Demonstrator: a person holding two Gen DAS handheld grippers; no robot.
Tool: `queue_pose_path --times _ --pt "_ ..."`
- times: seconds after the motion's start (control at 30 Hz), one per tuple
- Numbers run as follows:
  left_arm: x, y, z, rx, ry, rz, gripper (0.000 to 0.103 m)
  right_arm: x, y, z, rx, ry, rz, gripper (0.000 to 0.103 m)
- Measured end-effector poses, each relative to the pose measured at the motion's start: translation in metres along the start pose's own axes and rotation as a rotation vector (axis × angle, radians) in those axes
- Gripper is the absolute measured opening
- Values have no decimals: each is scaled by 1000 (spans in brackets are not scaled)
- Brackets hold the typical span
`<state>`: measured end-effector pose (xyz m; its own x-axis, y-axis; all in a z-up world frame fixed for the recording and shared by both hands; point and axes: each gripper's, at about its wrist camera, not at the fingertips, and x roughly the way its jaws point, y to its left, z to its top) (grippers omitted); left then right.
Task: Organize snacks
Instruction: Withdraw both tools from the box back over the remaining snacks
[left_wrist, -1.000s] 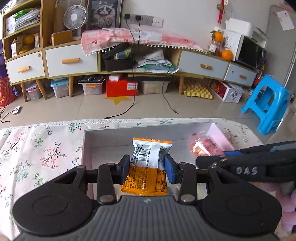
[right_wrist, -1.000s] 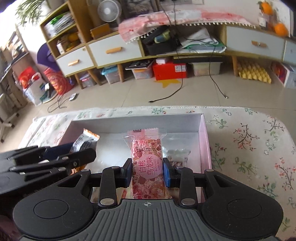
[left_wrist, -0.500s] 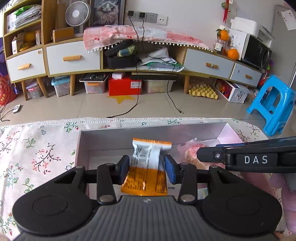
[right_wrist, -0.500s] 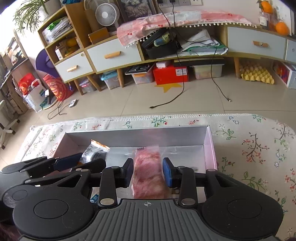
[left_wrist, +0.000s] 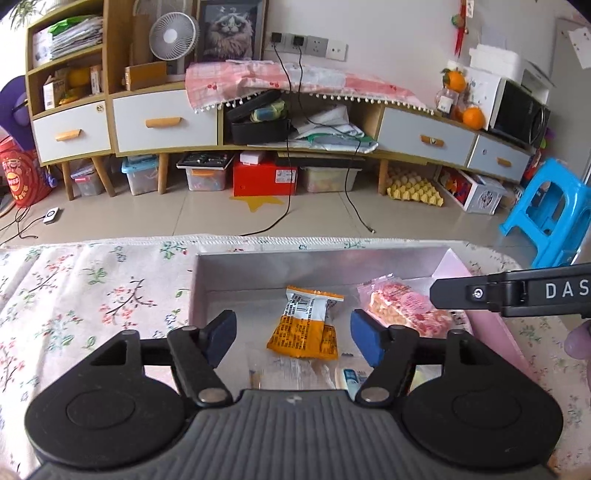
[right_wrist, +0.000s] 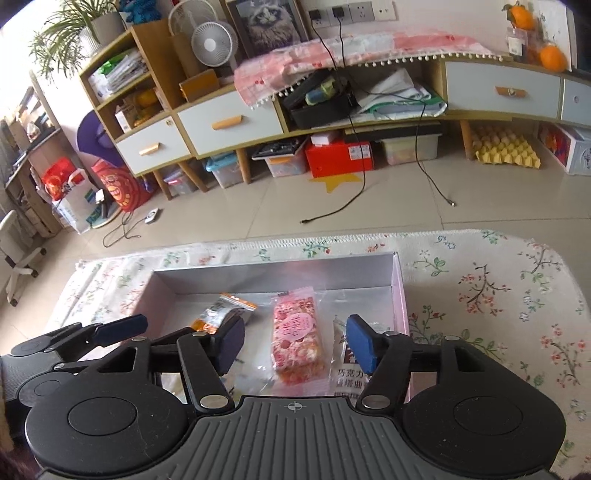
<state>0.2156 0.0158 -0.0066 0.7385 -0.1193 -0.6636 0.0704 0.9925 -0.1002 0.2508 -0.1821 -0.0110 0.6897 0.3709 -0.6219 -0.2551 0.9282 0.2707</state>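
While both grippers hang over the box (left_wrist: 258, 266), each has its jaws opening and nothing pressed between the pads. The left gripper (left_wrist: 293, 330) points down into the box; the orange packet (left_wrist: 304, 328) lies flat on the silver floor in the gap between its blue pads (left_wrist: 221, 334), clear of both. The right gripper (right_wrist: 295, 341) stands the same way over the pink packet (right_wrist: 295, 339), which lies on the box floor between its pads without touching either.

The two packets lie side by side in the box, the orange one to the left, the pink one to the right, close but apart. In the right wrist view a third packet (right_wrist: 347, 373), white with dark print, lies just right of the pink one against the box's right wall, partly hidden behind the right pad. More wrappers (left_wrist: 295, 369) show under the left gripper near the front of the box; I cannot make out what they are.

The box is shallow, silver inside and pink at the right rim, and sits on a tablecloth (right_wrist: 498, 295) printed with small flowers. From the left wrist view the right gripper's arm reaches in from the right edge, above the pink packet. Beyond the table is a tiled floor, a long low cabinet (left_wrist: 166, 122) with white drawers, and a blue stool (left_wrist: 550, 218) at the right.
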Motion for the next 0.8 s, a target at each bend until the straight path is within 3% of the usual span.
queue_pose_path --times 0.13,0.4,0.8 --pt "-18 -2 -1 -5 -3 -3 71 -24 6 -1 -5 -14 8 70" --pt "-49 -6 -10 -1 11 -15 80 -67 21 -16 -43 -22 8 71" --pt "-82 -6 -36 1 58 5 95 -113 36 -53 -45 6 46 84"
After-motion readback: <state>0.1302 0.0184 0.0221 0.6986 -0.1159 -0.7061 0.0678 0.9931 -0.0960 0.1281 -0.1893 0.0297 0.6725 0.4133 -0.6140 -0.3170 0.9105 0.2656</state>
